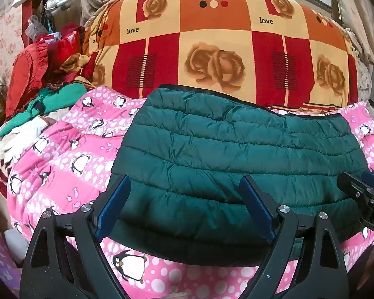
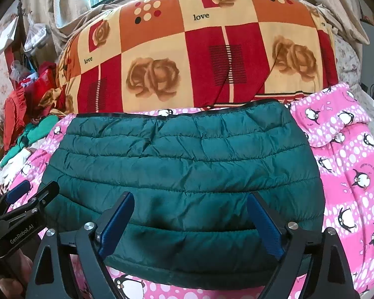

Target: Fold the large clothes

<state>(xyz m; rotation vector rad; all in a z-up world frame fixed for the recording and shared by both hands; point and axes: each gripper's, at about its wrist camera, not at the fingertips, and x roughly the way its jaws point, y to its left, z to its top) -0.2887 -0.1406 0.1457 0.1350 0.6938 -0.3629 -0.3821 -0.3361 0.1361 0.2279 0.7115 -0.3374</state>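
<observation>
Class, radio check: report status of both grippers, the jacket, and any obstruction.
Left gripper open, right gripper open, both over near edge. Green puffer jacket folded, flat on pink penguin blanket. Nothing gripped. No obstruction on jacket.

The green puffy jacket (image 1: 236, 154) covers a big part of the pink penguin blanket (image 1: 62, 164), so the penguins under it cannot be seen. The near edge of the jacket is partly hidden behind the left gripper (image 1: 184, 194) and, in the other view, behind the right gripper (image 2: 190, 209). The bottom of each gripper is cut off by the picture's edge. The right gripper pokes in at the side of the left view, and only its tip shows. The pile of red and green clothes (image 1: 45, 74) is too jumbled to tell apart. The top of the rose quilt (image 2: 199, 49) hides the window sill.
</observation>
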